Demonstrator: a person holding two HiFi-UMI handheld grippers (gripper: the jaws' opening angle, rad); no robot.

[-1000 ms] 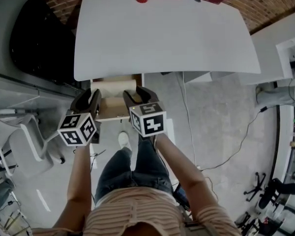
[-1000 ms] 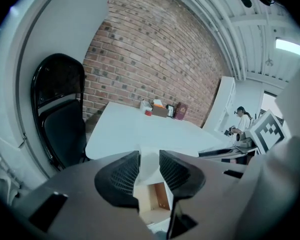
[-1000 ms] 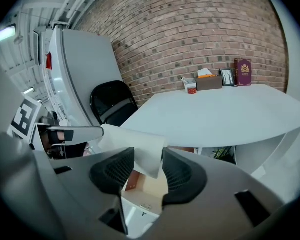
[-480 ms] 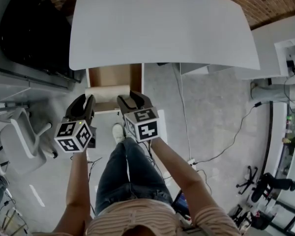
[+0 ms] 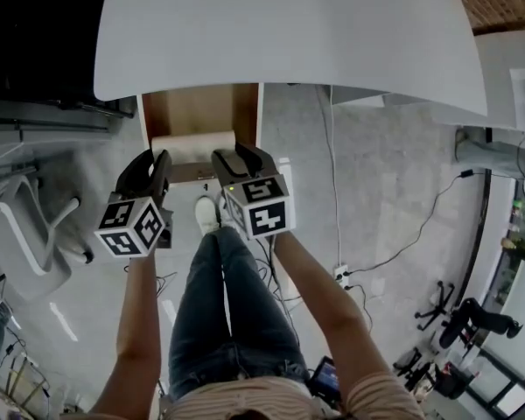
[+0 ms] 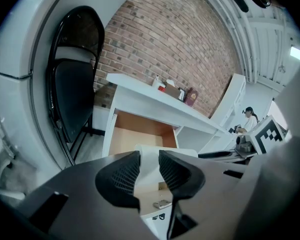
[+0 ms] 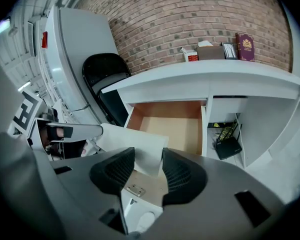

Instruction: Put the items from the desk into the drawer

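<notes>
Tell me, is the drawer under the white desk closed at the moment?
No, the drawer is pulled out from under the desk, with its wooden inside showing.

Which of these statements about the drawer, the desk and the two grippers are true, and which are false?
1. The light wooden drawer under the white desk is open. True.
2. The drawer holds several items. False: its visible inside is bare.
3. A dark red book stands on the desk by the red brick wall. True.
4. The right gripper's jaws are shut together. False: they stand apart, and the drawer's white front panel shows between them.
5. The left gripper holds the book. False: its jaws stand apart, gripping nothing.
</notes>
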